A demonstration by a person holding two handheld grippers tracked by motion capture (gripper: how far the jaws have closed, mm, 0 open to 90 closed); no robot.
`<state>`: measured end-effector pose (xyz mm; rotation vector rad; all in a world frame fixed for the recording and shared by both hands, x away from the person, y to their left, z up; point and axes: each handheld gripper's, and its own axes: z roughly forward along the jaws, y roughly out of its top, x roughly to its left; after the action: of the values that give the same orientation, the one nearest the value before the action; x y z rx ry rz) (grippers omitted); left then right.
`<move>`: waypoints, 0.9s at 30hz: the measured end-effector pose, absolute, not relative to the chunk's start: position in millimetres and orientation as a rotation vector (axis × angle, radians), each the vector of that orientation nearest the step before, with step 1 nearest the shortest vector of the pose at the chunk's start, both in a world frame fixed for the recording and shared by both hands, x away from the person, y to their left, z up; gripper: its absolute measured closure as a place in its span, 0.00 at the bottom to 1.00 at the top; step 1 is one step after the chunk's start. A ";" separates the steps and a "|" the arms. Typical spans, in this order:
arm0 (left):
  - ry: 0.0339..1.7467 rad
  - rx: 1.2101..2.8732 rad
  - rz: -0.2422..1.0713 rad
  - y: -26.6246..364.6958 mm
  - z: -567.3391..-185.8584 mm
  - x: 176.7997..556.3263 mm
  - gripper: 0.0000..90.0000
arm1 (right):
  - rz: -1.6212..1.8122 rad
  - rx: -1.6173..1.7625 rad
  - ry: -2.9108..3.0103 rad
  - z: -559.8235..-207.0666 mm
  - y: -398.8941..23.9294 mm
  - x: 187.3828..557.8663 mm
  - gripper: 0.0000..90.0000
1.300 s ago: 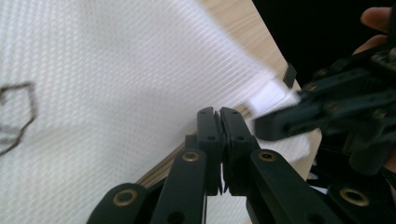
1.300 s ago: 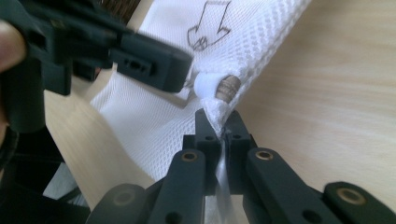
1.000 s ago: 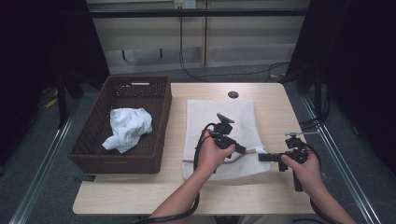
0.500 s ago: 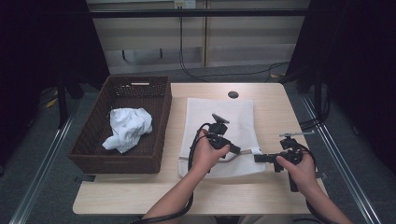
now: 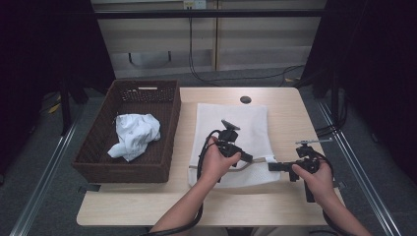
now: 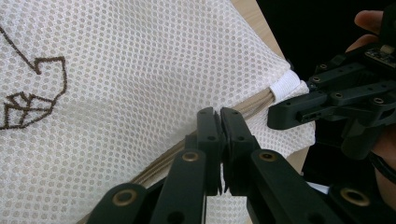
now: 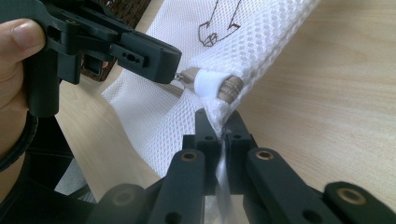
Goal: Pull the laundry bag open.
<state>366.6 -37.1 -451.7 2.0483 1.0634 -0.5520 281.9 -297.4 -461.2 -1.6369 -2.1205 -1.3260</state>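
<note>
A white mesh laundry bag [image 5: 236, 123] lies flat on the wooden table [image 5: 295, 113], with a tan zipper [image 6: 252, 105] along its near edge. My left gripper [image 5: 253, 160] is shut at that zipper, and in the right gripper view its tip [image 7: 170, 63] holds a small metal zipper pull [image 7: 184, 75]. My right gripper [image 5: 270, 166] is shut on the bag's near right corner [image 7: 219, 109], just below the white end tab [image 7: 208, 84]. The mesh is pinched between its jaws [image 7: 223, 123]. The two gripper tips sit close together.
A dark wicker basket [image 5: 98, 162] stands on the left of the table with a crumpled white cloth [image 5: 135, 135] inside. A round cable hole [image 5: 245, 100] sits near the far edge. Bare wood lies to the right of the bag.
The left gripper has edged slightly left along the bag's near edge. The right hand has kept its place, and both grips are unchanged.
</note>
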 end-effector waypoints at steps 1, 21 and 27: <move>1.062 2.043 -0.562 -36.9 -451.9 366.9 0.97 | -1.327 -1.635 -2.126 -461.0 -297.2 282.0 0.97; 1.109 2.041 -0.546 -20.8 -453.6 372.3 0.97 | -1.347 -1.647 -2.120 -459.9 -305.7 283.2 0.97; 1.107 2.023 -0.557 -18.5 -452.8 373.0 0.97 | -1.357 -1.646 -2.117 -459.1 -305.8 282.1 0.97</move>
<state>373.0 -18.5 -452.8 2.0235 1.1067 -0.5569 282.1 -305.8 -459.1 -1.6457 -2.1168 -1.3567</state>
